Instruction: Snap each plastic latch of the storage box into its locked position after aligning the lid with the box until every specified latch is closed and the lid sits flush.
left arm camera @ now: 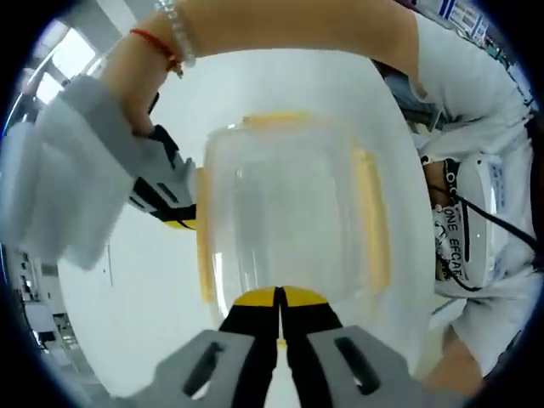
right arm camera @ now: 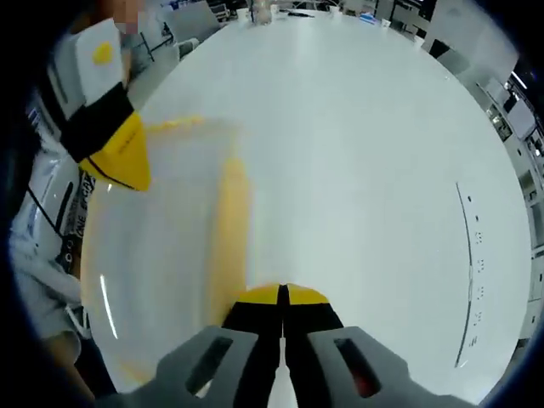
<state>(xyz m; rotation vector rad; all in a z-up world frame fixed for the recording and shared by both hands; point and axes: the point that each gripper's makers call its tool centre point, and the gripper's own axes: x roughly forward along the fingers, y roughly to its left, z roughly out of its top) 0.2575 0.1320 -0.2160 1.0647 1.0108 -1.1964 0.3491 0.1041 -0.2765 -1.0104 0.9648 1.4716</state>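
- Sitting on the white table (left arm camera: 153, 340): a clear storage box (left arm camera: 293, 225) with its lid (left arm camera: 280, 170) on, at the centre of the left gripper view, yellow latches (left arm camera: 371, 221) running along its sides at 3 o'clock, 9 o'clock and 12 o'clock.
- Lying blurred at 8 to 9 o'clock in the right gripper view: the same storage box (right arm camera: 161, 255), one yellow latch (right arm camera: 228, 229) running down its near edge.
- Pressing at the box's near edge at 6 o'clock in the left gripper view: the left gripper (left arm camera: 280, 321), jaws brought together, yellow tips touching, nothing visibly pinched between them.
- Showing at 6 o'clock in the right gripper view: the right gripper (right arm camera: 281, 316), jaws likewise closed tip to tip, just beside the box's latch; contact not possible to tell.
- Entering the right gripper view at 10 o'clock, over the box: the left gripper's yellow and black tip.
- Reaching across the left gripper view at 12 o'clock: a person's bare forearm (left arm camera: 280, 30) with a red string and bead bracelet (left arm camera: 170, 38).
- Standing at 3 o'clock beyond the box: the person's white printed shirt (left arm camera: 476, 212).
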